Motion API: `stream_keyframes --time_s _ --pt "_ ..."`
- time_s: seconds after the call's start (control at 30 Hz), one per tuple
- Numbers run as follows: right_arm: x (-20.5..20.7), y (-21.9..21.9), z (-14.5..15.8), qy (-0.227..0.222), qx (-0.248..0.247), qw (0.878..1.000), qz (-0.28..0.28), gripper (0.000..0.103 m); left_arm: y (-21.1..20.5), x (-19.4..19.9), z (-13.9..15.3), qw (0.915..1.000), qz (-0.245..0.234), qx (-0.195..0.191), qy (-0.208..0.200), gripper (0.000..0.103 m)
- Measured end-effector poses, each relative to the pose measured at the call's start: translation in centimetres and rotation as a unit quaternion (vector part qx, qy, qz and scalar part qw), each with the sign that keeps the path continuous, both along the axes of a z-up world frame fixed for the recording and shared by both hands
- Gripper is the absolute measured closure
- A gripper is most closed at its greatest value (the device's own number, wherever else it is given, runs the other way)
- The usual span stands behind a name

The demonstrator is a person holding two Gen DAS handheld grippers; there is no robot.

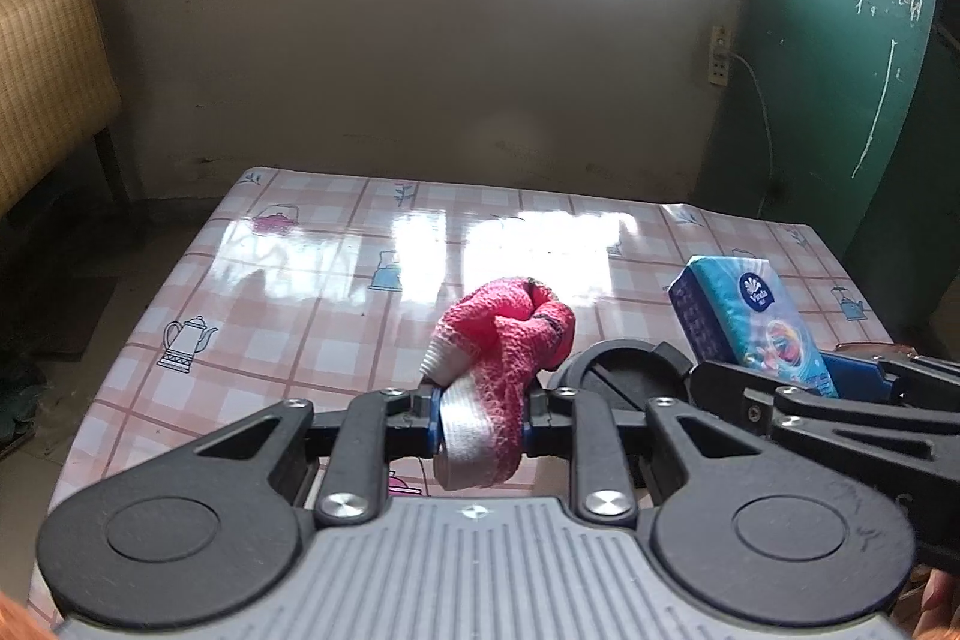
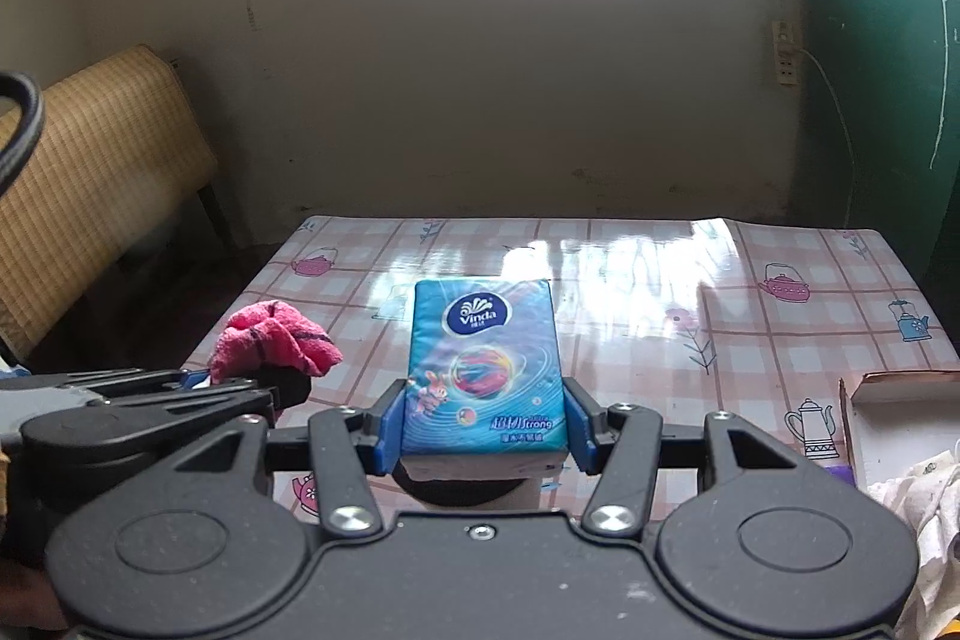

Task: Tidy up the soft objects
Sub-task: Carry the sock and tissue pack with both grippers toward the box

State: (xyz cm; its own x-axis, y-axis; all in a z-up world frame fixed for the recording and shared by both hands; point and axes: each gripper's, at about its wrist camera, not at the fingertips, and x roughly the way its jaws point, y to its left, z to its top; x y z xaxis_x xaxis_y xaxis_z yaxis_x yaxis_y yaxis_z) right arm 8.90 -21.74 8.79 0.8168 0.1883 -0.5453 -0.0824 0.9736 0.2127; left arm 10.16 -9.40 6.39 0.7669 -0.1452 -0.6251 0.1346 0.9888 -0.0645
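My left gripper is shut on a pink sock with a grey cuff and holds it above the checked tablecloth. My right gripper is shut on a blue Vinda tissue pack, held flat and above the table. In the left wrist view the tissue pack and the right gripper are close on the right. In the right wrist view the pink sock and the left gripper are close on the left.
An open cardboard box with white cloth in it stands at the table's right near edge. A woven-back bench stands left of the table. A wall and a green door lie behind.
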Motion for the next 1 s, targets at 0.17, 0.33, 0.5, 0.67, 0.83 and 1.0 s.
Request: stream_keyframes --time_s 0.17,0.33,0.5,0.67,0.83,1.0 --pt "-0.1 -0.6 -0.1 -0.001 0.000 1.000 -0.007 0.040 -0.7 0.1 -0.1 1.0000 -0.009 0.000 0.001 0.078" --pt "-0.1 -1.4 -0.2 -0.001 0.001 1.000 -0.013 0.040 -1.5 0.1 -0.2 0.9999 -0.014 0.002 0.001 0.078" --pt "-0.1 -2.5 -0.3 0.000 0.001 1.000 -0.019 0.040 -2.3 0.3 -0.4 0.9998 -0.020 0.001 0.004 0.078" --pt "-0.2 -3.1 -0.4 0.000 0.001 1.000 -0.025 0.040 -3.1 0.3 -0.4 0.9997 -0.026 0.000 0.004 0.078" --pt "-0.3 -3.7 -0.4 0.000 0.001 0.999 -0.033 0.040 -3.7 0.5 -0.5 0.9995 -0.031 0.000 0.004 0.078" --pt "-0.4 -4.5 -0.4 0.000 0.001 0.999 -0.038 0.040 -4.4 0.4 -0.6 0.9993 -0.037 0.001 0.005 0.078"
